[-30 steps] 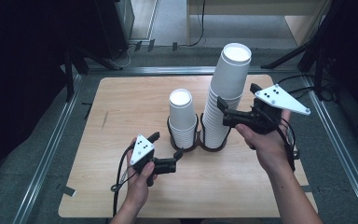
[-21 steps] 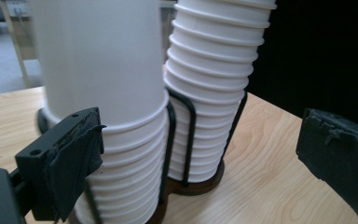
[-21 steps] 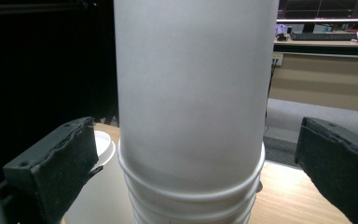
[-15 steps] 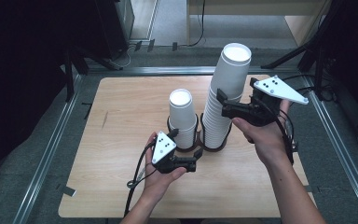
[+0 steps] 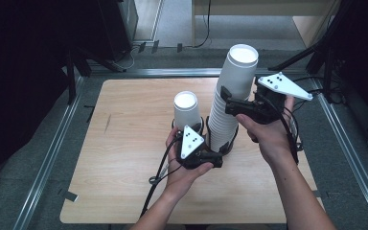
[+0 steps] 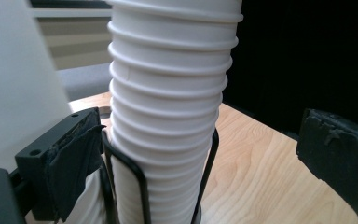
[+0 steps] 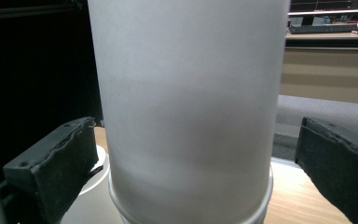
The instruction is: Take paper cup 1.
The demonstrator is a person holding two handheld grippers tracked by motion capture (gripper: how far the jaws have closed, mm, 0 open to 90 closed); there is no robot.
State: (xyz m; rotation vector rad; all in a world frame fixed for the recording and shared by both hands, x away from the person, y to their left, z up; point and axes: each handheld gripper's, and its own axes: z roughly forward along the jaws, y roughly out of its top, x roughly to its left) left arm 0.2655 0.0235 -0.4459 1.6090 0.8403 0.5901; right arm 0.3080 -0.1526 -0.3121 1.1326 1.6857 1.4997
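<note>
Paper cups are stacked upside down in two columns in a black wire holder (image 5: pixel 227 143) near the middle of a light wooden table (image 5: pixel 124 143). At the left, the short stack (image 5: pixel 187 108) is seen just behind the left hand. The left gripper (image 5: pixel 218 160) is held low beside the base of the tall stack (image 5: pixel 232 96); in the left gripper view its jaws are spread wide, one pad (image 6: pixel 77 158) close against the wire holder (image 6: pixel 126 172) and the ribbed rims of the tall stack (image 6: pixel 172 107), the other well off to the side. Whether that near pad touches the wire cannot be told. At the right, the right gripper (image 5: pixel 227 100) is raised to the upper part of the tall stack; in the right gripper view its jaws are also wide, with the smooth wall of the top cup (image 7: pixel 186 107) between them and a gap on each side. The step in hand is judged to be the approach for pulling the top cup off. Next, the right jaws would need to be closed gently on that cup alone, while the base is steadied by the left gripper.
</note>
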